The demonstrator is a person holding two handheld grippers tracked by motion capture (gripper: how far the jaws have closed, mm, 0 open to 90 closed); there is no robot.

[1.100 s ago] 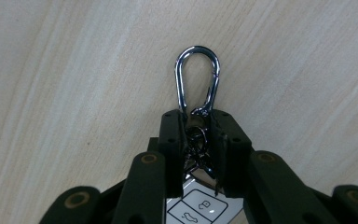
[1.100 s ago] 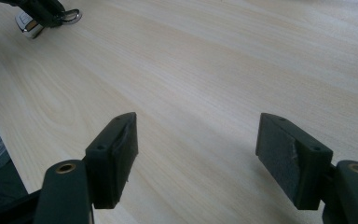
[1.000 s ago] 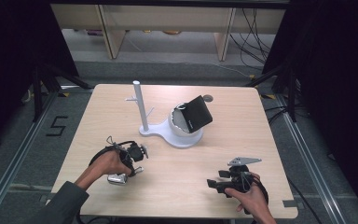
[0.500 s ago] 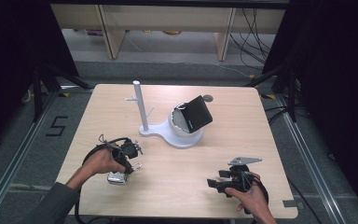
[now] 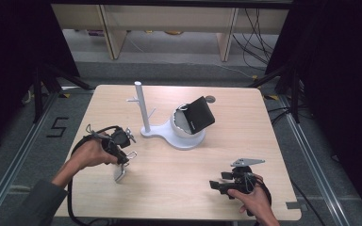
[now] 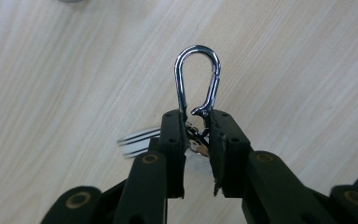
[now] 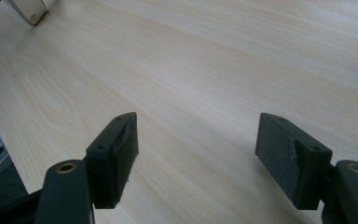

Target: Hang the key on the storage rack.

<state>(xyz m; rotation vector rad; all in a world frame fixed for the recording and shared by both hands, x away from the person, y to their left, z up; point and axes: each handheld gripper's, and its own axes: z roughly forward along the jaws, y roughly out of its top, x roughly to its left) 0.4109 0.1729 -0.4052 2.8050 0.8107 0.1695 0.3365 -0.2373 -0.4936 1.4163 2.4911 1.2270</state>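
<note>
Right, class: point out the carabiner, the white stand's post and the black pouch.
carabiner (image 6: 197, 70): left gripper view, the loop's opening above the jaws.
white stand's post (image 5: 142, 108): high view, mid-height of the upright.
black pouch (image 5: 199, 114): high view, its dark front face.

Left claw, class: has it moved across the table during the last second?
No, hardly: the left claw, shut on the carabiner, lies at the same spot left of the white stand.

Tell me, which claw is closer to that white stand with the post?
Left. The left claw sits just beside the white stand's base, gripping a carabiner; the right claw is farther off, near the table's front edge.
</note>
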